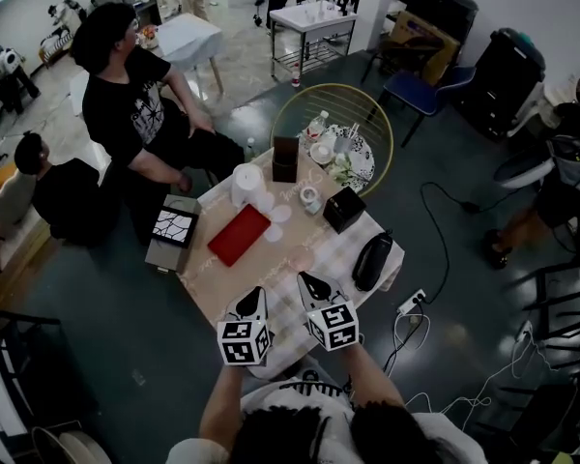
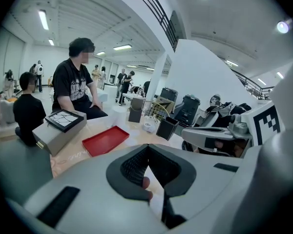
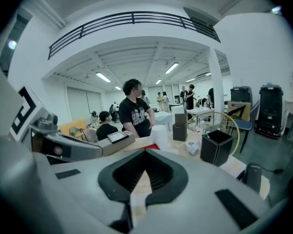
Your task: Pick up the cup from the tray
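Not begun. Pressed together and empty: left tool [image 1: 255,293], right tool [image 1: 306,280], at 6 o'clock edge of surface [image 1: 314,251]. Cup [image 1: 280,214] untouched at 12 o'clock, beside 2 o'clock edge of red tray [image 1: 234,240]. To do: reach, grasp, lift.

— Can you read any words from there?
— No. I see black-and-white squares on the left cube [image 1: 244,341] and the right cube [image 1: 332,325]. The shirt [image 1: 135,114] print is too small.

Black fingers [image 1: 255,301], square-marked white cubes [image 1: 244,341]
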`<state>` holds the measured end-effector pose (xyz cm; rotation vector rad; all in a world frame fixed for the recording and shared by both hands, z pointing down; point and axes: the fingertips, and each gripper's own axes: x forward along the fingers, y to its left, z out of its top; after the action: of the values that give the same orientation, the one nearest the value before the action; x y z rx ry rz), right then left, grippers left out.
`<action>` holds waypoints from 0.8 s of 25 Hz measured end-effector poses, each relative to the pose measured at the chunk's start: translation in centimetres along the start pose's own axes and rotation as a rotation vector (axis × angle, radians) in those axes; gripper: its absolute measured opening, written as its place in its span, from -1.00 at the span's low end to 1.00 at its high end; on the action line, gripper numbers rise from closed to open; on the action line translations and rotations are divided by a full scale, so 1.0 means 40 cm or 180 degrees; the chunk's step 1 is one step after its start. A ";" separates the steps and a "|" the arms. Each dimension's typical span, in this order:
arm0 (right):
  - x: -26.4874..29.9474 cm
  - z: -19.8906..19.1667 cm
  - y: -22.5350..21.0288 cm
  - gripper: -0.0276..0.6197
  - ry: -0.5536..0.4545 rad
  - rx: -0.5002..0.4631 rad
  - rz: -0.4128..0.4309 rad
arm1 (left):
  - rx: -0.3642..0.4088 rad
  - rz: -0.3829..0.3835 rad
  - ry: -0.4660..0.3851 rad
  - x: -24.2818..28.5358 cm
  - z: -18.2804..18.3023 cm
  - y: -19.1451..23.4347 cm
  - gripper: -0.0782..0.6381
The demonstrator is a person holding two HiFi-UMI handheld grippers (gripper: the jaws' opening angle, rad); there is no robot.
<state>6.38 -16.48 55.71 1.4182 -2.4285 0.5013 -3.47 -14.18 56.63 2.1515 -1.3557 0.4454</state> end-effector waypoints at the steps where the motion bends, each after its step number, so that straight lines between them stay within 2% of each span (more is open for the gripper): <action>1: -0.004 0.001 0.004 -0.89 -0.0021 0.0077 0.0045 | -0.0002 -0.0013 -0.0003 0.000 0.000 -0.002 -0.76; 3: -0.012 -0.005 0.003 -0.89 0.0004 0.0122 0.0016 | -0.0002 -0.0037 0.0003 -0.002 -0.004 -0.005 -0.76; 5: -0.016 -0.013 0.000 -0.90 0.0065 0.0033 -0.0065 | 0.0005 -0.0057 -0.0002 -0.005 -0.004 -0.006 -0.76; 7: -0.020 -0.012 0.009 -0.90 0.0084 0.0001 -0.0037 | 0.0036 -0.0068 -0.0009 -0.009 -0.003 -0.006 -0.76; 12: -0.033 -0.002 0.021 -0.90 0.0096 -0.0064 -0.0105 | 0.0274 -0.0093 -0.0015 -0.026 0.004 -0.017 -0.76; 20: -0.046 -0.021 0.049 -0.90 0.0157 -0.0070 -0.0168 | 0.0213 -0.0146 0.0018 -0.045 -0.014 -0.009 -0.76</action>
<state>5.59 -13.80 55.41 1.4396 -2.3446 0.4902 -3.94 -12.42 56.01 2.2289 -1.3028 0.4850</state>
